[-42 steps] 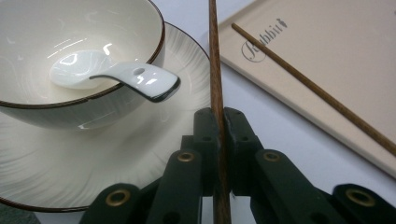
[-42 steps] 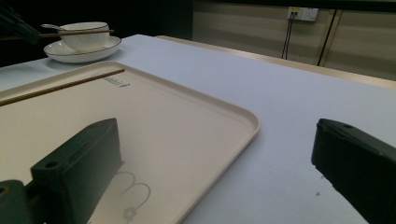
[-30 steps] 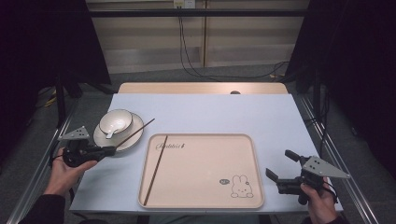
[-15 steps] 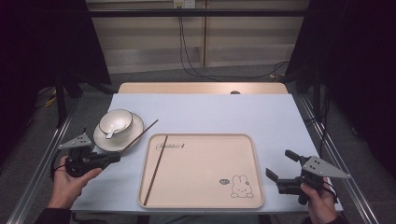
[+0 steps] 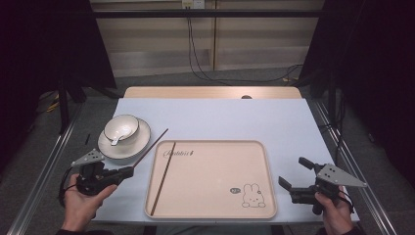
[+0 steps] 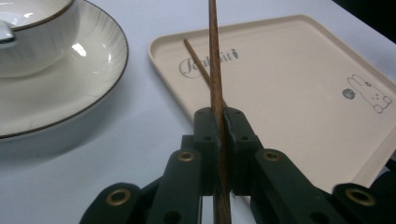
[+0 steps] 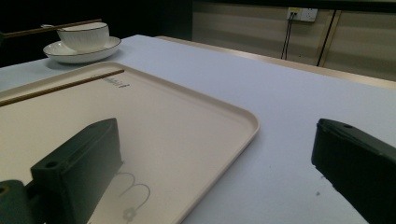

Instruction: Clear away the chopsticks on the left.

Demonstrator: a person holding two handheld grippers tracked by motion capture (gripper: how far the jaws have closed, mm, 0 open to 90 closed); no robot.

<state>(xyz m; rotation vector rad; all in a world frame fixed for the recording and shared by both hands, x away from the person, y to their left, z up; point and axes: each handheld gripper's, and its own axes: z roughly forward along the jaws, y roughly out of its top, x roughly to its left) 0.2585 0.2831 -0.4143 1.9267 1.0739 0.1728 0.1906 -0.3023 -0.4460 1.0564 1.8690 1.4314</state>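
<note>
My left gripper is shut on one end of a brown chopstick, which slants up and away over the table between the plate and the tray. In the left gripper view the jaws pinch that chopstick tightly. A second chopstick lies along the left side of the beige tray, also seen as a chopstick on the tray. My right gripper rests open at the tray's right edge; in its own view the gripper has nothing between its jaws.
A white bowl with a spoon in it sits on a white plate at the left, just beyond my left gripper. The tray has a bunny print at its near right corner. Blue table cover stretches behind the tray.
My left gripper has moved right and toward the near edge, carrying the chopstick closer to the tray. The right gripper has stayed in place.
</note>
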